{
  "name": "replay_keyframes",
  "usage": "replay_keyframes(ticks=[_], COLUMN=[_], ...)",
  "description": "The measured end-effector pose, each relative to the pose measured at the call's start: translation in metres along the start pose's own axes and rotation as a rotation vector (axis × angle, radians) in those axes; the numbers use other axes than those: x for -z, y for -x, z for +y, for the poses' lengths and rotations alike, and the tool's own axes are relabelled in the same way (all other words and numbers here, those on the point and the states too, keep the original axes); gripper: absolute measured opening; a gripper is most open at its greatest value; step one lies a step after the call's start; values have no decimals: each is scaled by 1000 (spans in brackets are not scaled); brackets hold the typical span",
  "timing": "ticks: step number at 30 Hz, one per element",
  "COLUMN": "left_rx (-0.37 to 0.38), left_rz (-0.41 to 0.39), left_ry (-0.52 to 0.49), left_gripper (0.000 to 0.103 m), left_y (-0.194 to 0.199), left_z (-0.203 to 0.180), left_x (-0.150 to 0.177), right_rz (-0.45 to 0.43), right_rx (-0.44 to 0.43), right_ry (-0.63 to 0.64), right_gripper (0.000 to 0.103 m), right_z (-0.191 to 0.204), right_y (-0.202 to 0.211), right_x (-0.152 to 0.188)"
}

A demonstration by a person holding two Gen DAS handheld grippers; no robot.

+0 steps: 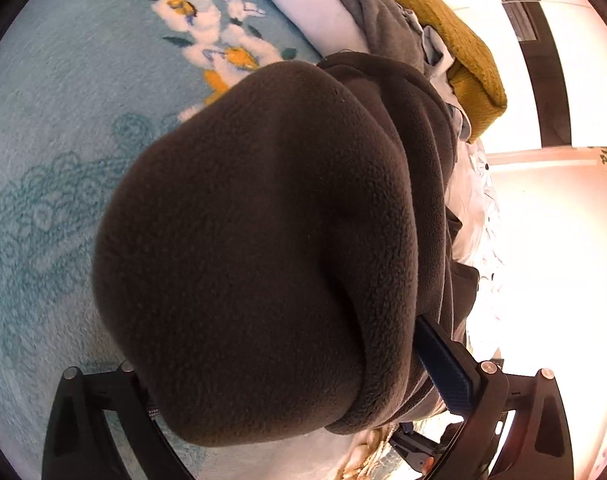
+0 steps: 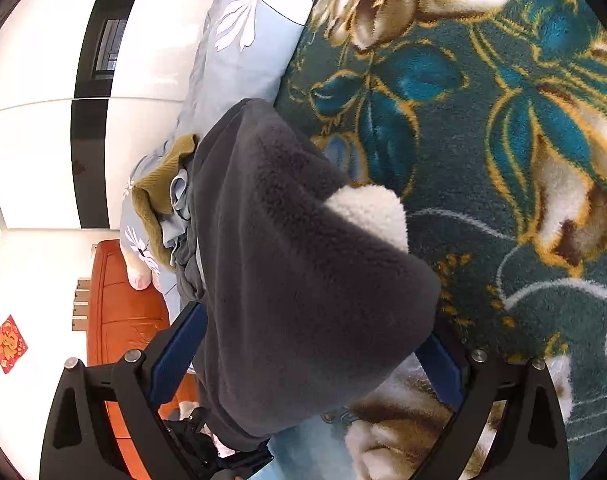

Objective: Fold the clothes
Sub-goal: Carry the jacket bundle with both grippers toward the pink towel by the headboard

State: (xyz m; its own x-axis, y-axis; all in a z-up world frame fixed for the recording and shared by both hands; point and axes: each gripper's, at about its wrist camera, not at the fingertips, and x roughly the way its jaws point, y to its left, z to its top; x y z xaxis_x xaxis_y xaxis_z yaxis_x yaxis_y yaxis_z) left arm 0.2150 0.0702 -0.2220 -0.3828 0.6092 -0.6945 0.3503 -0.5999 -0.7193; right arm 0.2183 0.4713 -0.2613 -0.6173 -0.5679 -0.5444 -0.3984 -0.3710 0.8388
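A dark brown-grey fleece garment (image 1: 263, 240) fills the left wrist view and hangs over my left gripper (image 1: 287, 384), whose jaws are closed on a thick fold of it. The same garment (image 2: 303, 300), with a white fluffy patch (image 2: 371, 212), drapes over my right gripper (image 2: 311, 364), which is also shut on the fabric. The blue pads (image 2: 179, 352) press the cloth from both sides. The fingertips are hidden under the fleece in both views.
A light teal blanket with white flowers (image 1: 63, 120) lies below on the left. A dark teal floral blanket (image 2: 483, 120) lies on the right. A pile with a mustard knit (image 1: 455, 40), grey cloth and a pale blue floral quilt (image 2: 247, 40) sits behind. A wooden headboard (image 2: 123, 320) stands by the wall.
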Motion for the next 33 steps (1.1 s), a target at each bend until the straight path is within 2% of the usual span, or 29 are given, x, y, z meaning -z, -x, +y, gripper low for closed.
replay_keyframes(ticks=[2,4,9,12,14,19,21,23,25,26,28,29,31,33], left_rx=[-7,-19,5,36,43,65,53,20,-10,-19,-35,-45,-54,-55], left_rz=[6,6,-56,-72,-80,-69,-70,-74,-75,-75,-76,-75,-73,-73], left_ry=[-2,-6,-4,-3,-49,-81,-103,-118,-118,-118,-121,-123,-127,-130], left_gripper=[103,102,99,99,98,98,98,93,83,80,72,69,57,53], left_y=[-6,20,11,8,10,13,8,8,17,20,27,31,40,48], left_z=[-5,0,-10,-12,-13,11,5,0,2,2,0,-1,-5,-12], left_x=[-4,45,32,23,18,10,7,7,12,13,15,16,18,18], right_rz=[-21,-27,-20,-21,-18,-26,-32,-40,-40,-36,-29,-28,-27,-33], right_rx=[-29,-43,-37,-69,-81,-109,-100,-74,-40,-29,-12,-6,0,13], right_ry=[-26,-35,-39,-7,18,34,50,60,61,60,44,26,-10,-20], right_gripper=[99,98,98,98,98,98,98,97,88,84,66,64,57,54], right_z=[-4,-6,1,11,14,16,21,27,31,32,29,27,24,28], right_y=[2,3,-4,-17,-27,-38,-42,-50,-54,-54,-49,-46,-40,-33], right_x=[2,2,-1,-8,-14,-29,-33,-36,-37,-37,-35,-34,-32,-29])
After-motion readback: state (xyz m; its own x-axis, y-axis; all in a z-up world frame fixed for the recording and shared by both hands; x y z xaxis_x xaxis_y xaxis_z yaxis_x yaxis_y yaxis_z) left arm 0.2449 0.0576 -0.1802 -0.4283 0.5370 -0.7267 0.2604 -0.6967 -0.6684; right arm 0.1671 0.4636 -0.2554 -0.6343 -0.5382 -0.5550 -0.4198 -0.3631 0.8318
